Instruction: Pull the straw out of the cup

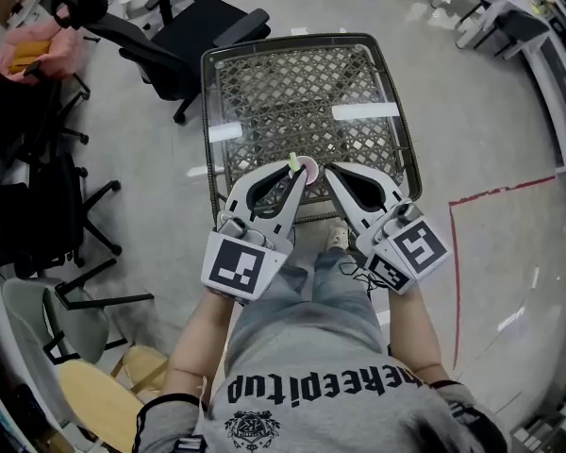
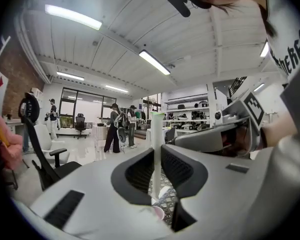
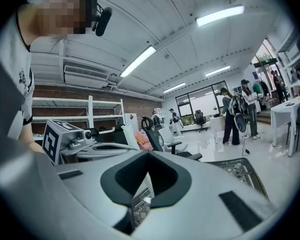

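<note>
Left gripper: my left gripper (image 1: 295,179) is clamped on the straw (image 1: 292,161) partway up, and the green tip stands clear above the jaws.
Right gripper: my right gripper (image 1: 328,172) is closed at the right side of the cup (image 1: 308,169). A white sliver between its jaws looks like the cup wall, so I judge that it is holding the cup.
Cup: it sits at the near edge of the table (image 1: 210,111), in the middle, between the two gripper tips.
Done: both grips seem to be taken.
Left: the straw's lower end reaches the cup rim, so I read it as not yet out. The upward pull remains.
Around: a black office chair (image 1: 203,22) stands beyond the table to the far left. More chairs (image 1: 75,295) are at the near left, and a red floor line (image 1: 491,194) runs on the right.
In the way: nothing is above the straw. The two grippers sit close together, almost touching.
</note>
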`<action>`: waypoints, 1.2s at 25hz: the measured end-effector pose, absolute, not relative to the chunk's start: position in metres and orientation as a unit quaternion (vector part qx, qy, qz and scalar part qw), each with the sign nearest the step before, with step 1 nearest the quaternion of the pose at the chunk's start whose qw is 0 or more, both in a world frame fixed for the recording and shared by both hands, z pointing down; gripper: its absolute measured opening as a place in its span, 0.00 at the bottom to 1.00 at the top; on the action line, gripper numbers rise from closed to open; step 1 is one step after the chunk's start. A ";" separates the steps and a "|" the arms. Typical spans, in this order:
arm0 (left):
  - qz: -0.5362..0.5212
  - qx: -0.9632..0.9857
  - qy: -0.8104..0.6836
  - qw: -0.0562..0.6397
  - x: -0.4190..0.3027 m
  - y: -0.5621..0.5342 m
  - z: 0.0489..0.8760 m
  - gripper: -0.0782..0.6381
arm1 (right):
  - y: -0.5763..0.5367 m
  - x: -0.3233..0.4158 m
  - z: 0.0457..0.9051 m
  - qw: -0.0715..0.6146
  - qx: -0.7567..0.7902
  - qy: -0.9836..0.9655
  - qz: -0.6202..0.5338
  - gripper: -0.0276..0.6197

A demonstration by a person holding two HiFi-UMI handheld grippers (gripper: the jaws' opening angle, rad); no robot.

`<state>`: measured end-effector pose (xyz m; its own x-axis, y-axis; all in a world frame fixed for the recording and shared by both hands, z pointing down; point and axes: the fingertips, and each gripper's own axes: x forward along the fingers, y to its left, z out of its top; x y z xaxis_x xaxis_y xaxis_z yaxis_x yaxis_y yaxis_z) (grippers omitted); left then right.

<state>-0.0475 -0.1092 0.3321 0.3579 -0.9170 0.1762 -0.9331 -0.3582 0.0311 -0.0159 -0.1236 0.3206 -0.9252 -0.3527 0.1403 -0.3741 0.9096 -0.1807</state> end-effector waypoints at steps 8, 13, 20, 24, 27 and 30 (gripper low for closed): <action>0.058 0.834 -0.546 0.052 -0.048 -0.091 0.329 0.21 | -0.105 -0.021 0.321 0.047 0.199 -0.976 0.079 0.06; 0.054 0.836 -0.544 0.051 -0.053 -0.086 0.326 0.21 | -0.099 -0.027 0.316 0.051 0.197 -0.977 0.064 0.06; 0.046 0.837 -0.544 0.048 -0.057 -0.080 0.323 0.21 | -0.092 -0.032 0.313 0.053 0.195 -0.978 0.054 0.06; 0.044 0.837 -0.544 0.048 -0.055 -0.080 0.322 0.21 | -0.092 -0.031 0.312 0.053 0.196 -0.978 0.052 0.06; 0.043 0.836 -0.544 0.048 -0.055 -0.081 0.321 0.21 | -0.092 -0.030 0.311 0.055 0.196 -0.978 0.052 0.06; 0.044 0.837 -0.544 0.048 -0.053 -0.081 0.321 0.21 | -0.091 -0.030 0.311 0.057 0.195 -0.978 0.050 0.06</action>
<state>-0.0532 -0.0805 0.3209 0.4047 -0.9058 0.1256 -0.9142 -0.4039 0.0328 -0.0298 -0.0911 0.3110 -0.9171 -0.3763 0.1317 -0.3878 0.9186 -0.0763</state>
